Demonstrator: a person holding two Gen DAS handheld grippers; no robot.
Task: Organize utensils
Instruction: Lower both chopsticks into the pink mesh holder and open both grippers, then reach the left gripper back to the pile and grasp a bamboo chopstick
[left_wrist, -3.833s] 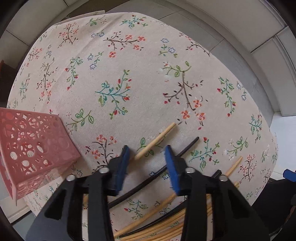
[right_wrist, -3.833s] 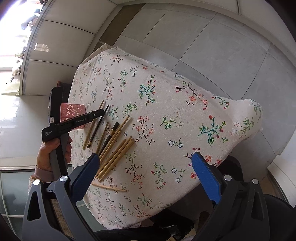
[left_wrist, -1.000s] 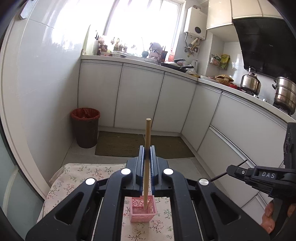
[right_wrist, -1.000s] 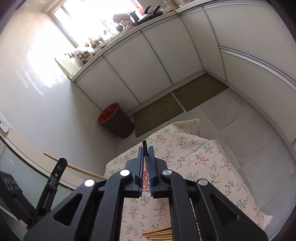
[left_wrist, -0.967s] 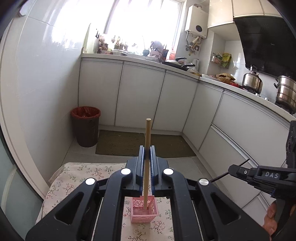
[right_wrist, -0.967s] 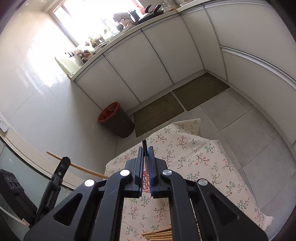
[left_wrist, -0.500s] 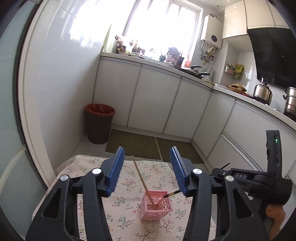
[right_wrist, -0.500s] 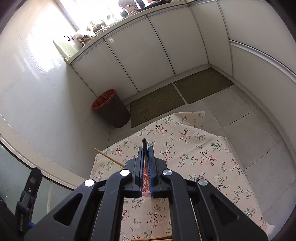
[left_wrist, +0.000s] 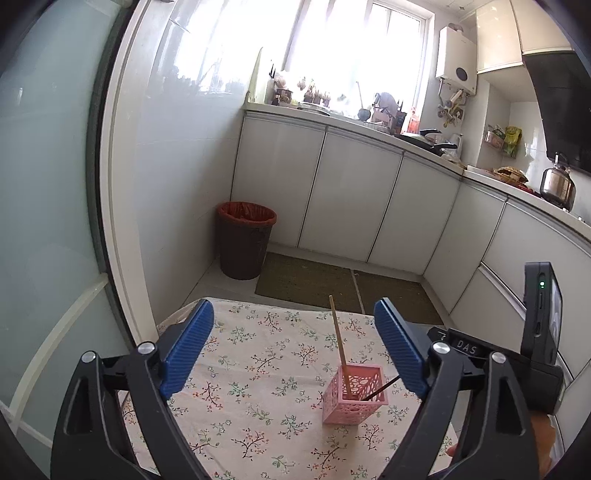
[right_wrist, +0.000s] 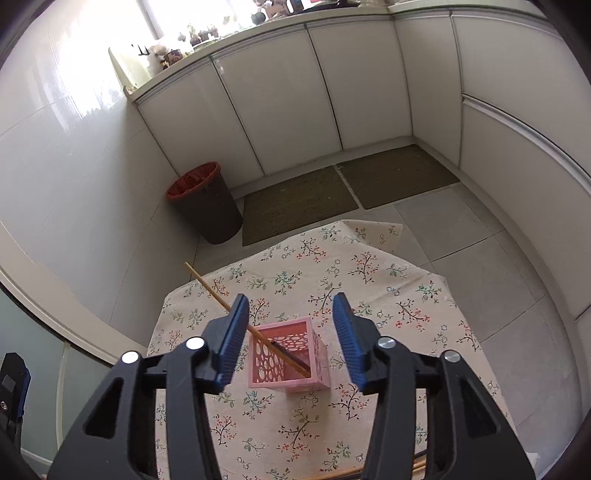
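On the left side the left gripper (left_wrist: 293, 345) is above the floral tablecloth (left_wrist: 240, 354), its blue fingers wide apart and empty. A little more to the right stands the pink perforated basket (left_wrist: 352, 397), with a wooden chopstick (left_wrist: 340, 347) inside that leans to the far left, and a black chopstick (left_wrist: 382, 388) that leans low over the right rim. The right gripper (right_wrist: 288, 332) is directly above the basket, also wide open and holding nothing.

In my judgement the main risk is the basket itself: it looks light, and two long sticks lean out of it on opposite sides, so a touch from either gripper can tip it. The wooden chopstick passes very near the right gripper's left finger (right_wrist: 231, 338); pulling back carelessly may catch it. At the bottom right edge more chopsticks (right_wrist: 417, 465) lie on the cloth, near the table border, where they may roll off.
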